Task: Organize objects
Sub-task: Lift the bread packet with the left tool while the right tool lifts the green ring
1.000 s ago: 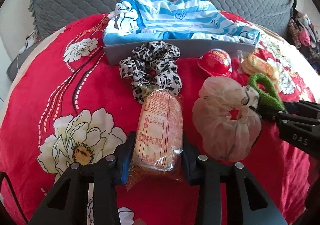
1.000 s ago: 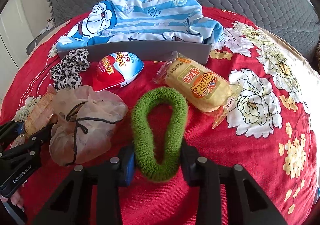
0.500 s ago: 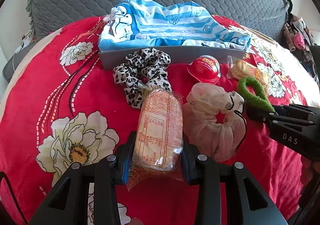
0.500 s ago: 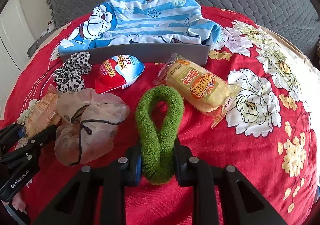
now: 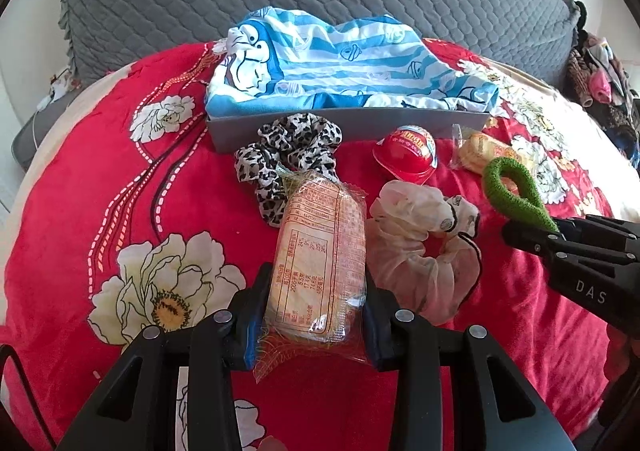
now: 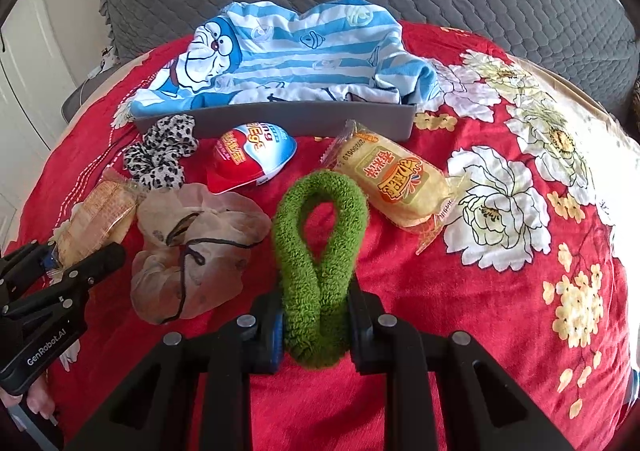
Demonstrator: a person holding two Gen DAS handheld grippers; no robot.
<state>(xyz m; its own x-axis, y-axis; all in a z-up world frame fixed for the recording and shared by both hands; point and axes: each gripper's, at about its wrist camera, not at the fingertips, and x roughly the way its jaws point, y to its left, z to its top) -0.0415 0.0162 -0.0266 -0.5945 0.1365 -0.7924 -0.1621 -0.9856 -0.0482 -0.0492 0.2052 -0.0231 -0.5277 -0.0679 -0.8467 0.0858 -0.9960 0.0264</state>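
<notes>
Right gripper (image 6: 316, 331), jaws just closed, pinches green hair band (image 6: 320, 251); left gripper (image 5: 314, 323) clamps crinkly snack packet (image 5: 320, 263): either may slip on lifting.

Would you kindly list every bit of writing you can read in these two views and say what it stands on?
"DAS": on the right gripper body, left wrist view.
"GenRobot.AI": on the left gripper body, right wrist view.
"Egg": on the red and blue toy egg; the rest is unclear.
Snack pack: nutrition table, too small to read.
Yellow snack pack: upside-down Chinese brand lettering and digits, not legible.
</notes>
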